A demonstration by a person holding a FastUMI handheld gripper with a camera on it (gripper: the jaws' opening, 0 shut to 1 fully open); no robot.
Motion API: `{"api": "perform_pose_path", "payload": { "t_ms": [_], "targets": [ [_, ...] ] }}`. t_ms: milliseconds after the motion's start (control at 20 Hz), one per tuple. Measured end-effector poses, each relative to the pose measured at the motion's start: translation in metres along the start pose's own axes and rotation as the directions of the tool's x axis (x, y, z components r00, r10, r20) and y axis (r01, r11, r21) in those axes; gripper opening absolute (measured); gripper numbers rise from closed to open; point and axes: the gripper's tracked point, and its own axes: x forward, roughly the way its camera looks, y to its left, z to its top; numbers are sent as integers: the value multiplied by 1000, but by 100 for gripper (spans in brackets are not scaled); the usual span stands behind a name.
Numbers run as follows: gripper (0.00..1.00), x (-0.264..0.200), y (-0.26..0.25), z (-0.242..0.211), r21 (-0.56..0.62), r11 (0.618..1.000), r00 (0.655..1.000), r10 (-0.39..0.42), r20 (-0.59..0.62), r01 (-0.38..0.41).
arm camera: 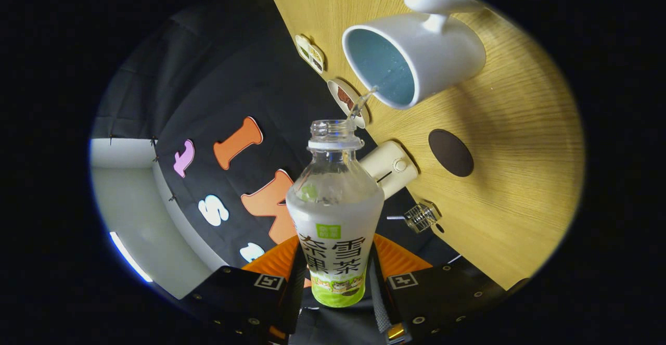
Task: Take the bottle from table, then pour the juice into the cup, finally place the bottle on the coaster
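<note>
You have the bottle (335, 215) clamped in the gripper (337, 282): both fingers (270, 288) press on its labelled lower body, one on each side. Its long axis runs straight out ahead along the fingers, open neck pointing away from you toward the cup (416, 48). The whole scene is rolled, so the table (520, 178) looks steeply tilted, and a thin clear stream leaves the neck and reaches the cup's rim.

You can count one bottle, one cup, one dark coaster (450, 152), two picture discs (310, 53) near the table edge beside the cup, one cream cylinder (391, 168) just behind the bottle's shoulder, and one small clear faceted piece (421, 216) by the table edge.

The bottle is clear plastic, round-shouldered with a threaded neck and a white-and-green label. The cup is a white glazed mug with a pale blue inside and a loop handle. The coaster is a flat, dark brown oval, well apart from the cup. The table is light wood with fine grain.
</note>
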Motion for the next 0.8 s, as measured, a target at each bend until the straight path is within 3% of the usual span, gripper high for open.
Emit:
{"api": "perform_pose_path", "payload": {
  "t_ms": [800],
  "targets": [
    [58,-2,9,8,150,988,999,44,10,-45]
  ]
}}
